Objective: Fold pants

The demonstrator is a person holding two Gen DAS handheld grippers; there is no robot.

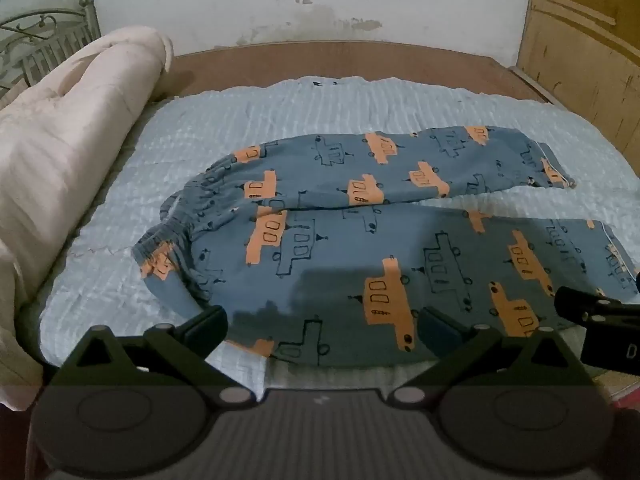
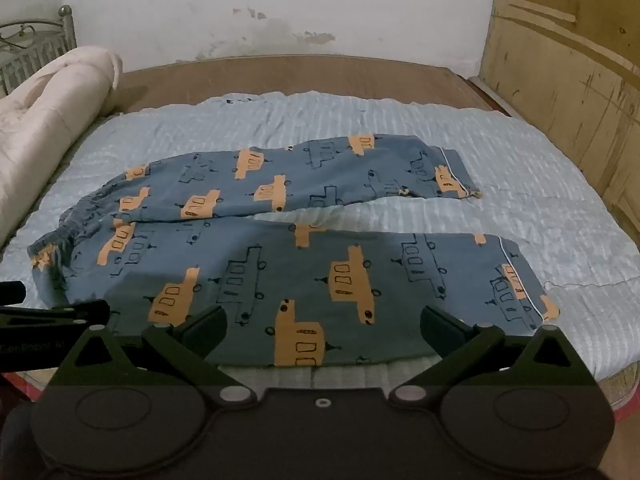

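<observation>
Blue pants (image 1: pixel 340 240) printed with orange and outlined vehicles lie spread flat on a light blue quilt (image 1: pixel 180 140), waistband to the left, both legs running right and slightly apart. In the right wrist view the same pants (image 2: pixel 280 264) fill the middle, their white-piped cuffs at the right. My left gripper (image 1: pixel 322 330) hovers open over the near leg's front edge, closer to the waistband, nothing between its fingers. My right gripper (image 2: pixel 322 330) stands open above the near leg's middle, also holding nothing. Each gripper shows at the edge of the other's view.
A rolled cream comforter (image 1: pixel 68 128) lies along the left side by a metal headboard (image 1: pixel 44 36). Bare brown bed board (image 2: pixel 300 76) shows beyond the quilt (image 2: pixel 540 208). A wooden panel (image 2: pixel 568 72) stands at the right, a stained white wall behind.
</observation>
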